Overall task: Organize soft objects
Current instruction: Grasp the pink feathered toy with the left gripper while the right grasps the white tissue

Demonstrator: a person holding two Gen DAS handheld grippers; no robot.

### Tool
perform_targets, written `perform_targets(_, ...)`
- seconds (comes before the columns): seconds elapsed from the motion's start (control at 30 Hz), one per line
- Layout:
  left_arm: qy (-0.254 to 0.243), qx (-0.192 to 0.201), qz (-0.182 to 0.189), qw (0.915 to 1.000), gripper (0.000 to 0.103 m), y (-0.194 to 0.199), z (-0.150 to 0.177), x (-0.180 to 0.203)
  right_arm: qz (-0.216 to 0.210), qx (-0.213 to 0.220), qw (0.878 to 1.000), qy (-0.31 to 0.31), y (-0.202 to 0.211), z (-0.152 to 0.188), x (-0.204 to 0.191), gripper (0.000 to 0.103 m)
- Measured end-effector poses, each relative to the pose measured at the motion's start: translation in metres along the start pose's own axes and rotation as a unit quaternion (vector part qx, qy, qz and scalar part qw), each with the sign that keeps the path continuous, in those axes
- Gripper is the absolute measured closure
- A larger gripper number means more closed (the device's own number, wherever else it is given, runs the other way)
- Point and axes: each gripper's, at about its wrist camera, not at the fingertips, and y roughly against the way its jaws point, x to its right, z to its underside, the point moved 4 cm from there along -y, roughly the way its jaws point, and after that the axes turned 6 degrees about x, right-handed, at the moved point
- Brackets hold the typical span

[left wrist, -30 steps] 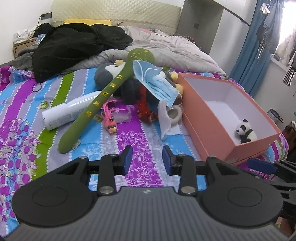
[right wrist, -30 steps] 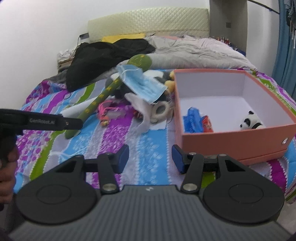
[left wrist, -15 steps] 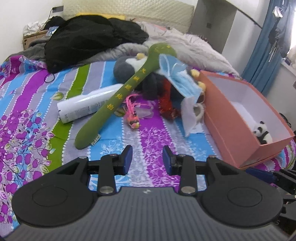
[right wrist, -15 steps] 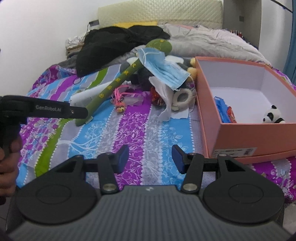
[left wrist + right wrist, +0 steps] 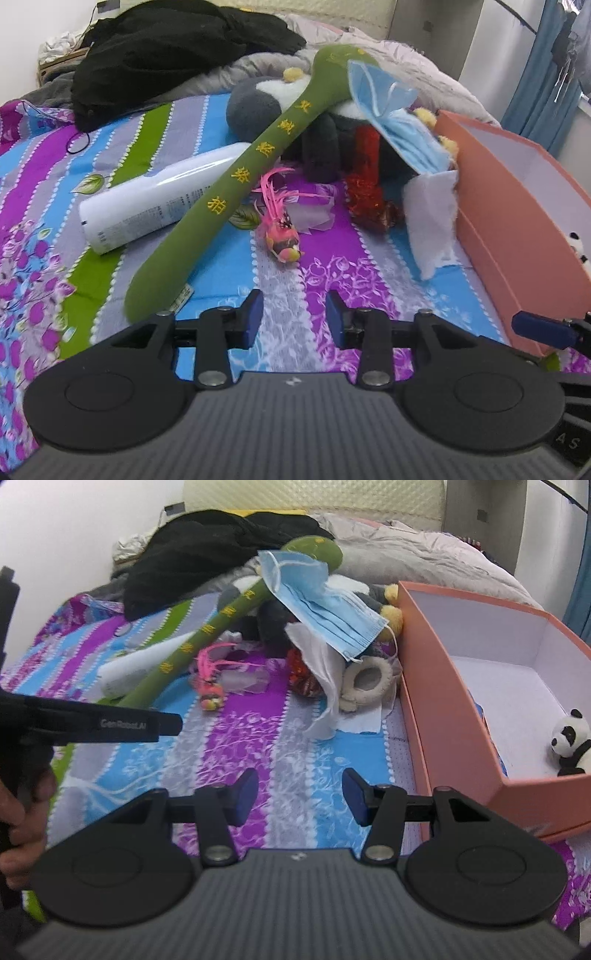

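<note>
Bedspread [image 5: 295,273] loomed closer as we advanced both empty grippers, left gripper [image 5: 294,318] and right gripper [image 5: 300,791] spread apart; pile at 12 o'clock, pink box [image 5: 458,716] at 2, next pick likely.

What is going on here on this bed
A person holds a gripping tool in each hand over a bed with a striped bedspread. Both the left tool and the right tool are open and hold nothing. Ahead lies a pile: a green plush stick, a blue face mask, a white bottle and a dark stuffed animal. Beside it, the pink box already holds a small panda toy.
</note>
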Motion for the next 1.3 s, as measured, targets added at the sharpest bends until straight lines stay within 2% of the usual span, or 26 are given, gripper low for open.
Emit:
perform_targets(0.23,0.014,-0.003,-0.007,0.9999,0.056,-0.045,-0.006,-0.008,0.008,-0.002,1.000,0.011,-0.041,-0.007,0.003,0.055)
perform_targets(0.53,0.048,0.003,-0.018,0.9987,0.056,-0.081,-0.016,-0.011,0.038,0.034,0.998,0.023,-0.085,-0.035,0.009,0.067)
perform_targets(0.57,0.049,0.002,-0.019,0.9986,0.057,-0.084,-0.016,-0.012,0.041,0.036,0.998,0.025,-0.089,-0.036,0.010,0.070)
perform_targets(0.63,0.049,-0.002,-0.021,0.9986,0.057,-0.089,-0.016,-0.013,0.044,0.033,0.998,0.028,-0.097,-0.036,0.011,0.093)
perform_targets(0.67,0.048,-0.001,-0.022,0.9986,0.059,-0.091,-0.017,-0.012,0.044,0.029,0.998,0.028,-0.100,-0.035,0.012,0.096)
perform_targets(0.7,0.047,0.001,-0.024,0.9986,0.062,-0.091,-0.017,-0.012,0.042,0.024,0.999,0.026,-0.102,-0.035,0.013,0.097)
perform_targets(0.73,0.047,0.001,-0.023,0.9987,0.071,-0.091,-0.018,-0.012,0.038,0.024,0.999,0.026,-0.102,-0.034,0.013,0.097)
perform_targets(0.77,0.047,-0.001,-0.021,0.9987,0.073,-0.090,-0.018,-0.013,0.037,0.026,0.999,0.028,-0.100,-0.033,0.014,0.097)
perform_targets(1.07,0.071,-0.006,-0.013,0.9973,0.074,-0.058,-0.014,-0.016,0.025,0.031,0.998,0.042,-0.069,-0.023,0.012,0.098)
perform_targets(1.3,0.078,-0.018,0.001,0.9968,0.074,-0.015,0.006,-0.006,0.011,0.028,0.997,0.069,-0.031,-0.008,0.009,0.098)
